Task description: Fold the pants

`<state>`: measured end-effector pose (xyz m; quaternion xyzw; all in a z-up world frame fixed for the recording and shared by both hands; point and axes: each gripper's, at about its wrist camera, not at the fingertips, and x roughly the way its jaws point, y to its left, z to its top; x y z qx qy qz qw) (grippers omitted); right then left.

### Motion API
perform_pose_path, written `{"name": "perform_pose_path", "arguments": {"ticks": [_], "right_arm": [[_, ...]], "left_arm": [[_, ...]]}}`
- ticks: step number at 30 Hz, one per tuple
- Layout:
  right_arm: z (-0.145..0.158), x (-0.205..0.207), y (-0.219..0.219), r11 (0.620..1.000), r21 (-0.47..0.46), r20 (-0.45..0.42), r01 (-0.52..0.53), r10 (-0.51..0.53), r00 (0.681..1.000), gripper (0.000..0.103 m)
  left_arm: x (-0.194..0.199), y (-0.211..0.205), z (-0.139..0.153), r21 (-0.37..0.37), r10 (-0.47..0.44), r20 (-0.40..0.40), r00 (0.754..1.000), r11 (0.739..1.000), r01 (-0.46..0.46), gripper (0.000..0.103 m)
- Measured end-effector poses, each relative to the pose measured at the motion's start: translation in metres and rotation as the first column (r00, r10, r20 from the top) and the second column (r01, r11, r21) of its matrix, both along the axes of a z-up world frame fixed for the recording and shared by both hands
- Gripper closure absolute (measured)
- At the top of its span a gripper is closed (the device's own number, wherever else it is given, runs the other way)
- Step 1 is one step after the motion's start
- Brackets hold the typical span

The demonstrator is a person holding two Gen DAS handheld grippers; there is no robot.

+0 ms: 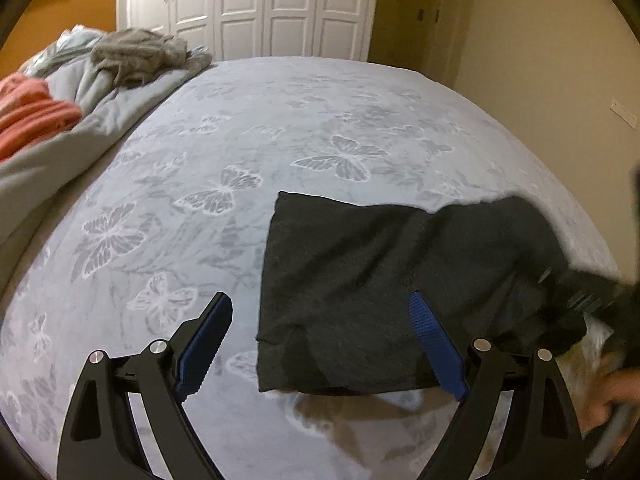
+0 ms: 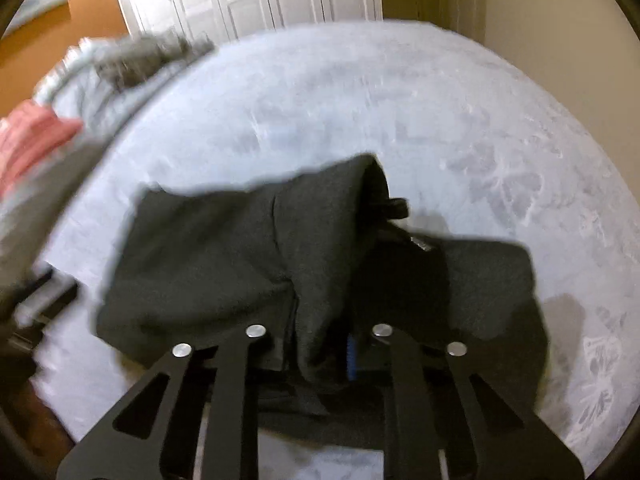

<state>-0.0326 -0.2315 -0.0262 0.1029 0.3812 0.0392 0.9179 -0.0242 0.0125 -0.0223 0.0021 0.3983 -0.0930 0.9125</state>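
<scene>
Under right gripper (image 2: 320, 360) only, pinched pants (image 2: 224, 248) fold

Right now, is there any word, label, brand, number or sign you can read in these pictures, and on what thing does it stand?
None can be read.
Pants: a small pale tag shows near the raised fold in the right wrist view, too small and blurred to read.
Blanket: only a butterfly pattern, no letters.
Wardrobe doors: plain, no sign.
Wall: a pale plate, no readable marking.

Matte black tongs (image 1: 322, 318) with ribbed blue pads (image 1: 434, 344) and silver pivot screws (image 1: 158, 346).
</scene>
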Motion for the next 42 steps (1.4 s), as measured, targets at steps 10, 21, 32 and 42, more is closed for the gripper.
{"name": "perform_pose_path", "arguments": {"ticks": [10,21,32,42], "right_arm": [[-0.055,-0.004,-0.102,0.971,-0.097,-0.208,0.216,-0.232,0.950,0.071],[-0.056,-0.010,-0.126,0.961,0.128,-0.206,0.244,-0.215,0.955,0.039],[-0.066,-0.003,-0.107,0.949,0.262,-0.205,0.173,-0.121,0.971,0.077],[-0.060,-0.023,-0.037,0.990,-0.100,-0.245,0.104,-0.126,0.961,0.048]], "left_arm": [[0.003,-0.012,-0.014,-0.063,-0.049,-0.084,0.995,0.997,0.044,0.016],[0.022,-0.016,-0.029,-0.108,-0.040,-0.150,0.988,0.994,0.024,0.016],[0.060,-0.006,-0.057,-0.400,-0.146,-0.303,0.942,0.916,0.013,0.090],[0.029,0.106,-0.028,-0.081,0.232,-0.297,0.926,0.960,-0.267,0.051]]}}
